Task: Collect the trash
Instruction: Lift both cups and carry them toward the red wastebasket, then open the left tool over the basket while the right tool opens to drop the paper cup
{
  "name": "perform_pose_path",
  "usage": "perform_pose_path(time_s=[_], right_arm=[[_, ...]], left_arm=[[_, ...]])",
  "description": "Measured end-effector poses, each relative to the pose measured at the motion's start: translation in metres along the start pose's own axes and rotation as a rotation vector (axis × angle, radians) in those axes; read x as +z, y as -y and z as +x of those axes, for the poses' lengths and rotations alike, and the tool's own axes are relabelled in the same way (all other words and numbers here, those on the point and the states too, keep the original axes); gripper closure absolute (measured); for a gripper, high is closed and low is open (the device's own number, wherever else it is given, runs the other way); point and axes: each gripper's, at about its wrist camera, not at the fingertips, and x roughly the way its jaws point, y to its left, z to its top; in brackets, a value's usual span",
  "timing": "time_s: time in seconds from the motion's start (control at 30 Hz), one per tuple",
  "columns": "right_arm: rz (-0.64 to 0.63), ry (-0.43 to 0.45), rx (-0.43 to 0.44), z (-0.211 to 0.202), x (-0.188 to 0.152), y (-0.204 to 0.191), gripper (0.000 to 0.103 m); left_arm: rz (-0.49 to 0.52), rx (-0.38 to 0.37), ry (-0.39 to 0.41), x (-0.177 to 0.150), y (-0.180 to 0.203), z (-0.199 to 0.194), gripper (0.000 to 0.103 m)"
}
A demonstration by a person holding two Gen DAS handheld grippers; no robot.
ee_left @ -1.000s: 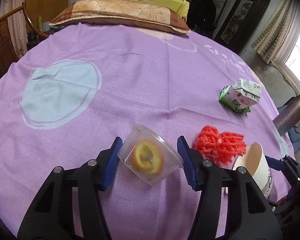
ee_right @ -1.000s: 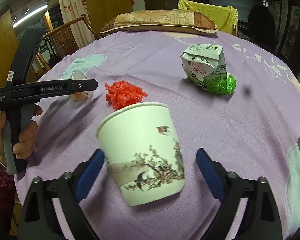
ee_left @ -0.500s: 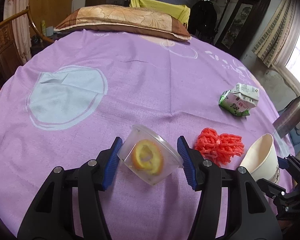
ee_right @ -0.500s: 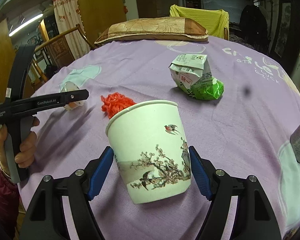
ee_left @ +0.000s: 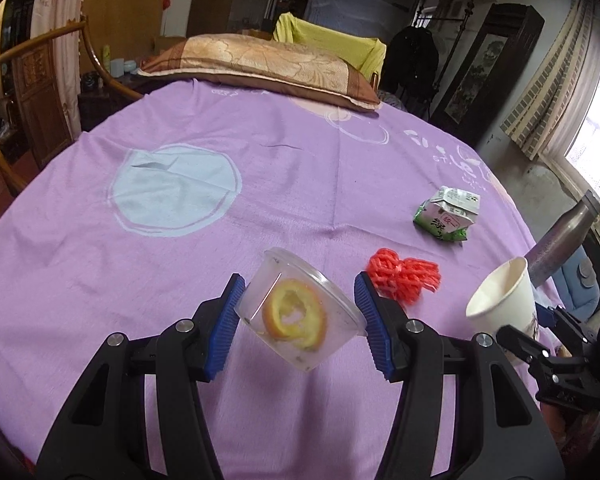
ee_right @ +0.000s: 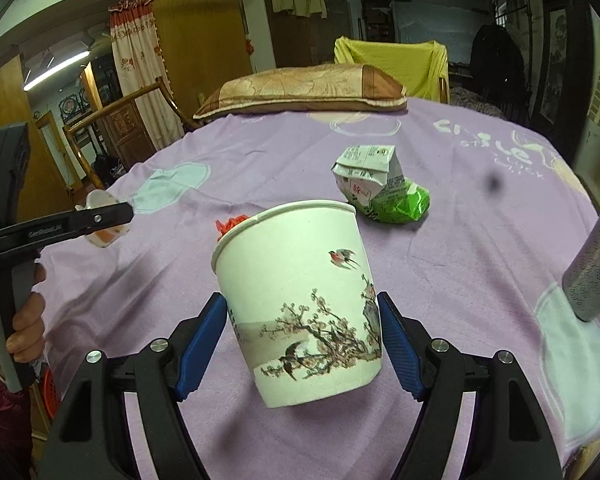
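Note:
My left gripper [ee_left: 300, 322] is shut on a clear plastic cup [ee_left: 300, 312] with an orange slice inside, tilted and held above the purple tablecloth [ee_left: 204, 248]. My right gripper [ee_right: 300, 338] is shut on a white paper cup [ee_right: 300, 300] printed with birds and blossoms, lifted off the cloth. The paper cup also shows in the left wrist view [ee_left: 504, 300] at the right. A red mesh net [ee_left: 404, 276] and a crumpled green-and-white carton [ee_left: 450, 218] lie on the cloth; the carton also shows in the right wrist view [ee_right: 380, 186].
A grey metal bottle [ee_right: 596, 264] stands at the right table edge. A brown pillow [ee_left: 256, 66] lies at the far edge, with a yellow-covered chair [ee_left: 332, 46] behind it. A wooden chair [ee_left: 28, 92] stands at the left.
My right gripper closed on the paper cup and lifted it. My left gripper rose with the plastic cup, and the table looks farther below.

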Motion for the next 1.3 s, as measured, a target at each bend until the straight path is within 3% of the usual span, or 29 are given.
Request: perform_pose_path(time_s=[0.43, 0.67, 0.87, 1.07, 1.13, 1.2, 1.3], right_arm=[[0.008, 0.054, 0.074, -0.04, -0.013, -0.029, 0.028], [-0.045, 0.057, 0.127, -0.052, -0.014, -0.067, 0.028], [-0.1, 0.03, 0.191, -0.05, -0.013, -0.112, 0.028], [-0.174, -0.02, 0.241, -0.036, -0.014, -0.167, 0.028], [-0.202, -0.032, 0.253, -0.032, -0.015, -0.185, 0.028], [-0.224, -0.041, 0.265, -0.031, -0.016, -0.202, 0.028], [-0.262, -0.057, 0.292, -0.029, -0.019, -0.231, 0.028]], left_arm=[[-0.063, 0.051, 0.1, -0.042, -0.041, -0.105, 0.047], [-0.152, 0.161, 0.117, -0.095, -0.101, -0.157, 0.047], [-0.27, 0.264, 0.069, -0.159, -0.171, -0.183, 0.047], [-0.408, 0.342, -0.017, -0.221, -0.234, -0.177, 0.046], [-0.442, 0.36, -0.03, -0.234, -0.248, -0.179, 0.038], [-0.471, 0.375, -0.021, -0.243, -0.259, -0.184, 0.023], [-0.483, 0.415, 0.02, -0.251, -0.269, -0.198, 0.015]])
